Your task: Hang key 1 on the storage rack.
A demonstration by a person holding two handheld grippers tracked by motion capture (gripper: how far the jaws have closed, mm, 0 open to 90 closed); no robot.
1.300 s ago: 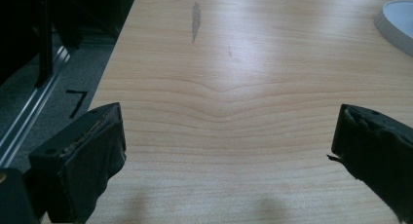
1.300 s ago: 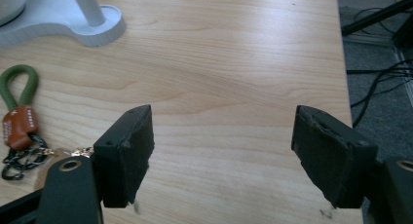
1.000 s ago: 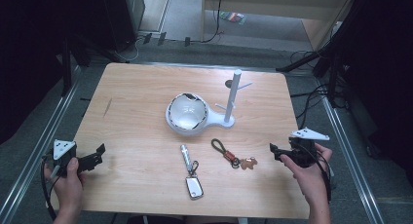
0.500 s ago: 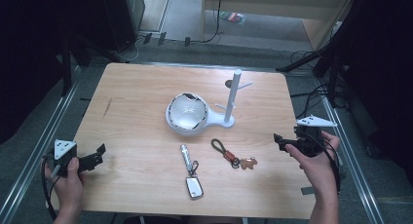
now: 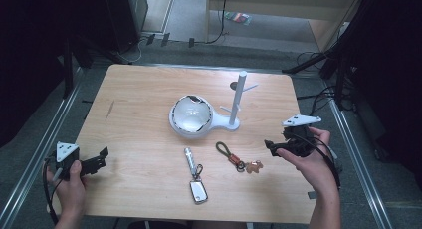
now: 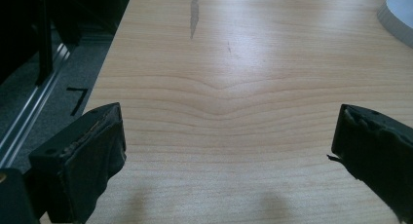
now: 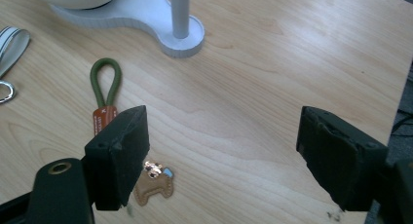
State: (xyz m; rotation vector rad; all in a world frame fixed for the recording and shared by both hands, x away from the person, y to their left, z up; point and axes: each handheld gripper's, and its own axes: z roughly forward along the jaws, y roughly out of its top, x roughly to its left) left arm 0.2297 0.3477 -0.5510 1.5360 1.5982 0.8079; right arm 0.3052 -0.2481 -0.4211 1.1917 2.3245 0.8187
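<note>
The right gripper has its jaws wide apart, holding nothing. Just past them, a keychain lies flat on the wooden surface: a little brown leather tag, an orange band, then a green cord loop. The left gripper is wide apart too, holding nothing.
</note>
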